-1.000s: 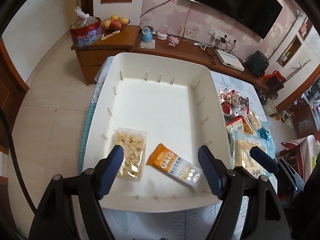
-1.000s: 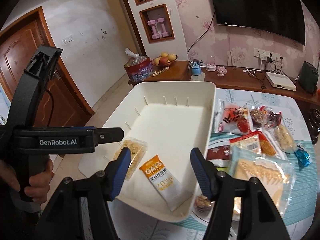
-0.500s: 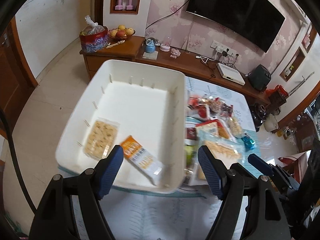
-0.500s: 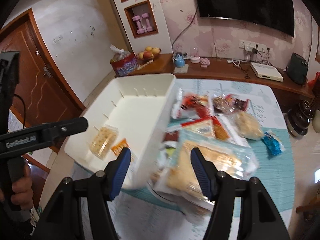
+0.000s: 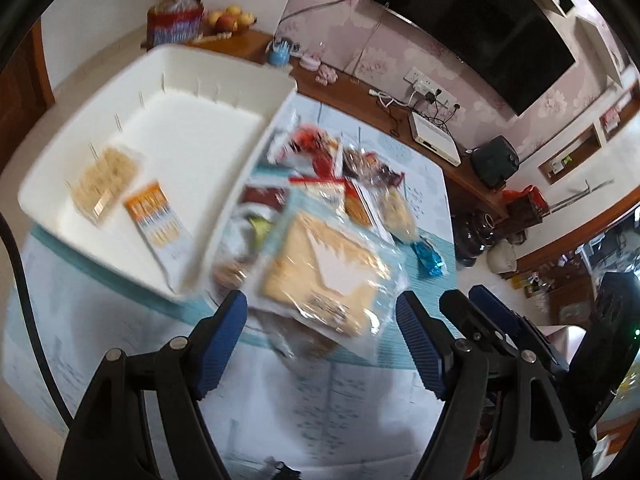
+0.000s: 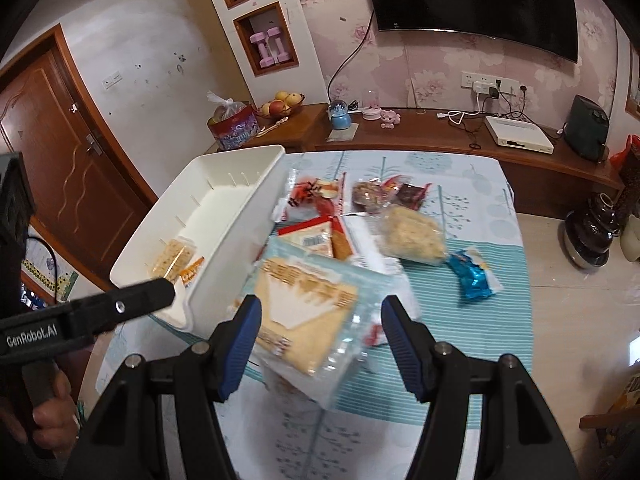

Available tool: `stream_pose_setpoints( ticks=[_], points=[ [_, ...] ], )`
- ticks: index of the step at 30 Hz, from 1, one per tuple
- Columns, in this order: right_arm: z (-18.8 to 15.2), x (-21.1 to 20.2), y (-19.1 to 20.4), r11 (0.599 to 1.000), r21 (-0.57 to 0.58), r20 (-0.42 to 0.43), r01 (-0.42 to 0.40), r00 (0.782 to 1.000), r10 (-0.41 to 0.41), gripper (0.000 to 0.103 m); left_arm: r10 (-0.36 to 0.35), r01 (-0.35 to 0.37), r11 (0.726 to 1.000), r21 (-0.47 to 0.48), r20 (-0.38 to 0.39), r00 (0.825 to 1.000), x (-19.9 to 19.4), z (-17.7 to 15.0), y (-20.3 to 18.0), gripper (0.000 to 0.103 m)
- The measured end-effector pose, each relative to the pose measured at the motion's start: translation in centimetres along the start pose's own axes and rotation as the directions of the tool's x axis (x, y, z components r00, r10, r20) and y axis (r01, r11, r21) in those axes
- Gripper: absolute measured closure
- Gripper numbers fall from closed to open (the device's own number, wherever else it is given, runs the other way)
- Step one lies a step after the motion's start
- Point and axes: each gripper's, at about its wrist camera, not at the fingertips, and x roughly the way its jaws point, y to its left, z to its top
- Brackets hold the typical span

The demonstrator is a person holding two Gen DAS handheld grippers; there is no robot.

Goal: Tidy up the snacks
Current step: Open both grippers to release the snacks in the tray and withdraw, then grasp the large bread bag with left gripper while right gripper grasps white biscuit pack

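Snacks lie in two groups on the table [image 6: 496,280]. Inside the white tray [image 6: 224,256] at the left are a clear bag of crackers [image 5: 105,181] and an orange oat bar [image 5: 158,220], side by side near the tray's front end. Just beside the tray's right wall the other packets are heaped — a large pale-blue packet of biscuits [image 6: 308,312] lies on top at the front, a bag of puffed rice cake [image 6: 412,236] and some red packets [image 6: 316,196] behind it, and a small blue wrapper [image 6: 472,276] a little apart to the right. The right gripper [image 6: 320,344] hovers over the large packet with its jaws wide apart and nothing between them. The left gripper [image 5: 320,344] is also wide open and empty, near the same packet; its picture is blurred.
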Motion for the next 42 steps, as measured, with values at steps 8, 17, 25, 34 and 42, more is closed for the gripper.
stream_pose_setpoints(
  ticks=[8, 17, 25, 34, 42],
  points=[
    [-0.7, 0.5, -4.3, 0.997, 0.010, -0.016, -0.083, 0.996, 0.083, 0.040, -0.021, 0.008, 0.989, -0.150, -0.082, 0.996, 3.8, -2.3, -0.6, 0.026],
    [-1.4, 3.0, -7.6, 0.993, 0.013, -0.054, -0.121, 0.991, 0.122, 0.040, -0.005, -0.029, 0.954, -0.297, -0.113, 0.994, 8.1, -3.1, 0.6, 0.018],
    [-2.1, 6.1, -8.9, 0.990, -0.043, -0.103, -0.134, 0.986, 0.130, 0.041, -0.033, -0.013, 0.922, -0.386, -0.111, 0.993, 11.4, -2.6, 1.0, 0.018],
    [-2.9, 8.5, -9.0, 0.979, -0.105, -0.154, -0.177, 0.975, 0.159, 0.041, -0.023, -0.003, 0.905, -0.424, -0.057, 0.998, 12.5, -1.5, 0.8, 0.020],
    [-3.2, 10.1, -8.5, 0.969, -0.142, -0.186, -0.201, 0.967, 0.174, 0.040, 0.012, -0.034, 0.893, -0.448, -0.052, 0.999, 12.0, -1.0, 1.5, 0.040]
  ],
)
